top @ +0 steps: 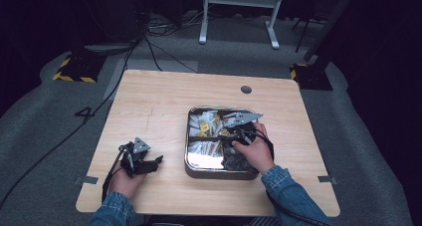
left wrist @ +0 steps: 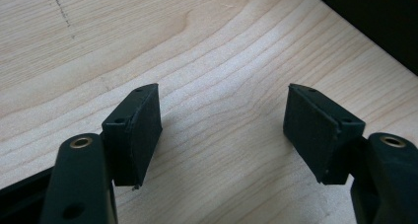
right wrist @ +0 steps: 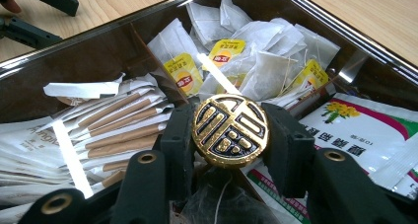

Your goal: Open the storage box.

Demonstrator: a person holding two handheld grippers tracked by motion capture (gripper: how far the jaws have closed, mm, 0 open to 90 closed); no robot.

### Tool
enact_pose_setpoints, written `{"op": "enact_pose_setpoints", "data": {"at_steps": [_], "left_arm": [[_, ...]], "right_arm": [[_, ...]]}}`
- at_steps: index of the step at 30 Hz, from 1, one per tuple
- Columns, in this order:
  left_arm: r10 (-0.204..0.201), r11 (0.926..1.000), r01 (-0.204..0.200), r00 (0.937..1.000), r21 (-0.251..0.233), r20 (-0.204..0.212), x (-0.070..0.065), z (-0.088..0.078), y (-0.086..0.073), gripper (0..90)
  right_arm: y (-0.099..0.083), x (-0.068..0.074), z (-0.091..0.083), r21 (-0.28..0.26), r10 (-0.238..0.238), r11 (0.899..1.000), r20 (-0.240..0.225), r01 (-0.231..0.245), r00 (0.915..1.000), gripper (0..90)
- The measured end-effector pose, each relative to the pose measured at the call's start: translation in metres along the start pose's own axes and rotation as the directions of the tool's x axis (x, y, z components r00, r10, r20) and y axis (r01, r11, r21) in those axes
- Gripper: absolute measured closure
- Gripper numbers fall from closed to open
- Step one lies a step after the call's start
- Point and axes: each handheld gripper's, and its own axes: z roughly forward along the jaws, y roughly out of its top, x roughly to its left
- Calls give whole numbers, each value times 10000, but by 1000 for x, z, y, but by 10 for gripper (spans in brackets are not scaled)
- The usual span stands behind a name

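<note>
Knob: a round gold knob with a raised, stylised character on a dark ground, standing at the middle of the tin where the dividers meet; the character cannot be read with any certainty.
Right gripper: the right gripper is clamped on the knob, one black pad on each side of it; in the high view it sits over the tin's centre, the hand behind it.
Left gripper: the left gripper rests over bare table, its jaws standing apart with nothing between them; in the high view it lies well left of the tin.
Tin: a square metal tin with dark dividers, near the table's front right.
Tea bags: white tea bags with yellow tags carrying a red logo; the lettering is too small to read.
Sticks: paper sticks with brown stripes; faint grey print on them is not legible.
Sachets: white sachets with yellow flowers, a red and green border and small Chinese print, partly hidden by the right jaw.
Front compartment: dark contents below the knob, blurred and cut off by the gripper.
Hard to make out: a hole in the table; the room beyond is dark.
</note>
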Motion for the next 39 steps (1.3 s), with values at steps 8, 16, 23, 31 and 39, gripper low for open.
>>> {"op": "enact_pose_setpoints", "data": {"at_steps": [8,16,23,31,39], "left_arm": [[63,10000,-63,10000,10,51,1,1,1,291],[165,9998,-166,9997,68,168,3,4,4,259],[331,9993,-335,9990,139,290,3,5,4,217],[311,9993,-317,9990,183,306,5,6,6,201],[328,9993,-332,9990,161,292,5,6,6,201]], "right_arm": [[0,0,-1,-69,80,9999,-21,-80,10000,590],[1,-2,-3,-115,173,9998,-117,-174,9998,589],[9,-2,-14,-258,2,9997,49,-1,10000,589],[20,-5,-40,-693,-59,9976,278,78,9996,589],[26,-9,-60,-933,-90,9956,358,123,9993,589]]}}
